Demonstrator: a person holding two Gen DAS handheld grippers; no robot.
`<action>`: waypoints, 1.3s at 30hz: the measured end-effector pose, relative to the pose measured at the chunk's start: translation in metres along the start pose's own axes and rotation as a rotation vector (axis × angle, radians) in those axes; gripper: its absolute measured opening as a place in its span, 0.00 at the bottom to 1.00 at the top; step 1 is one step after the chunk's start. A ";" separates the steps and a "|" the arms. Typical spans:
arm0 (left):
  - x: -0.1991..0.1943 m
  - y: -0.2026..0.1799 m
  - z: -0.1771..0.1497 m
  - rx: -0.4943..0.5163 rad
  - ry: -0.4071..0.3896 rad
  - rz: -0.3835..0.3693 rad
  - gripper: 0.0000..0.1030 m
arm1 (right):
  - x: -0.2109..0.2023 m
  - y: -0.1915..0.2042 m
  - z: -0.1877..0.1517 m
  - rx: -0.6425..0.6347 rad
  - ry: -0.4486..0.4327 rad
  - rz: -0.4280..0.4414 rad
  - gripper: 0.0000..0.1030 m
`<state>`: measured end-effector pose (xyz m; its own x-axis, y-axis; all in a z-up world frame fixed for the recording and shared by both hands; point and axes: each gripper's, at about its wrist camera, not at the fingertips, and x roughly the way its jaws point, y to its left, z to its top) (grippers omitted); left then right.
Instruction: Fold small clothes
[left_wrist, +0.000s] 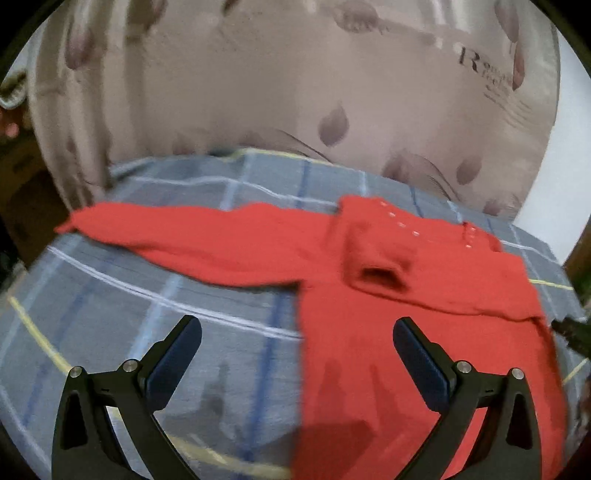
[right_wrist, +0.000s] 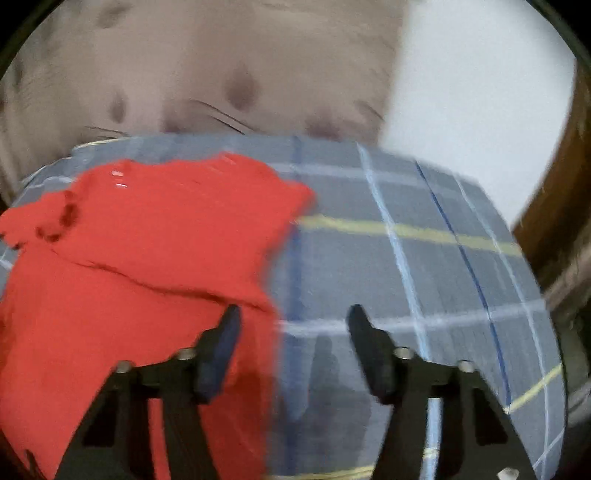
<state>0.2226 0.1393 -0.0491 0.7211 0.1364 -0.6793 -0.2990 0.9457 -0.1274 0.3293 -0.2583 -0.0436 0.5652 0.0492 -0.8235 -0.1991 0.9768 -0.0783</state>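
Observation:
A small red sweater (left_wrist: 388, 332) lies flat on a grey plaid bedsheet (left_wrist: 147, 314). One sleeve (left_wrist: 192, 240) stretches out to the left. The other sleeve is folded across the chest, its cuff (left_wrist: 380, 273) pointing towards me. My left gripper (left_wrist: 297, 323) hovers open over the sweater's left edge with nothing between its fingers. In the right wrist view the sweater (right_wrist: 129, 258) fills the left side, and the folded sleeve's edge runs across it. My right gripper (right_wrist: 294, 310) is open above the sweater's right edge, one finger (right_wrist: 221, 350) over red cloth and the other over the bedsheet (right_wrist: 424, 258).
A beige quilt with a leaf print (left_wrist: 295, 92) is piled along the far side of the bed. A white wall (right_wrist: 480, 92) stands behind on the right, and dark wooden furniture (right_wrist: 554, 221) borders the bed's right edge.

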 end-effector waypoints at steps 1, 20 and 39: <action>0.009 -0.006 -0.001 0.003 0.016 0.009 1.00 | 0.005 -0.003 -0.001 0.008 0.006 0.018 0.51; 0.019 -0.027 -0.018 0.069 -0.010 0.059 1.00 | 0.031 0.021 0.011 -0.027 -0.022 -0.136 0.20; -0.018 -0.065 -0.007 0.246 -0.134 -0.124 1.00 | 0.024 0.005 0.002 0.013 -0.016 0.000 0.26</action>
<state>0.2245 0.0729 -0.0333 0.8238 0.0375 -0.5657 -0.0549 0.9984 -0.0138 0.3436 -0.2520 -0.0629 0.5778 0.0524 -0.8145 -0.1890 0.9794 -0.0710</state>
